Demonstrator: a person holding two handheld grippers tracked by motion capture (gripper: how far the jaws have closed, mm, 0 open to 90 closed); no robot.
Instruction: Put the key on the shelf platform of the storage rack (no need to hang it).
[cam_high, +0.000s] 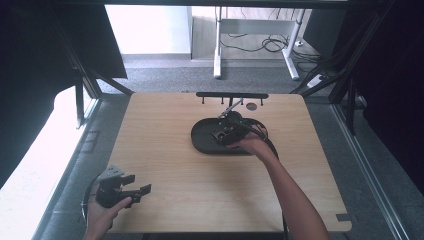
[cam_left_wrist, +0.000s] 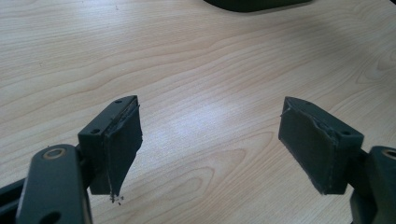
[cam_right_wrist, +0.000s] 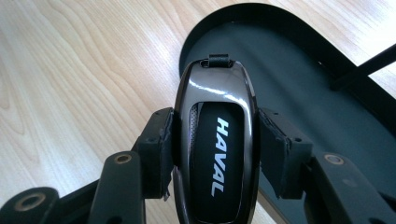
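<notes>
The landmark here is the black oval tray (cam_high: 202, 142) lying a little beyond the middle of the wooden table (cam_high: 165, 165). The right gripper (cam_right_wrist: 214, 140) hangs over the tray's near rim with its 2 jaws pinching a glossy black car key fob (cam_right_wrist: 217, 144) by its long sides, the "HAVAL" lettering facing the camera and the small loop end pointing out over the tray floor. In the high view the right gripper (cam_high: 229, 134) sits above the tray's right half, the hand behind it. Whether the fob is clear of the tray floor or touching it, I cannot tell. The left gripper (cam_high: 131, 192) rests well short of the tray, near the table's front left corner, its jaws spread wide with nothing between them and only bare wood beneath. Beyond the tray stands a black hook rail (cam_high: 232, 96) along the far edge. Judging by the firm pinch on the fob over the tray, the step in hand is carrying the fob at the tray, either setting it in or lifting it out. The next move calls for keeping the grip square on the slick sides, since the rounded, polished shell could twist or slip, and for clearing the raised rim.
</notes>
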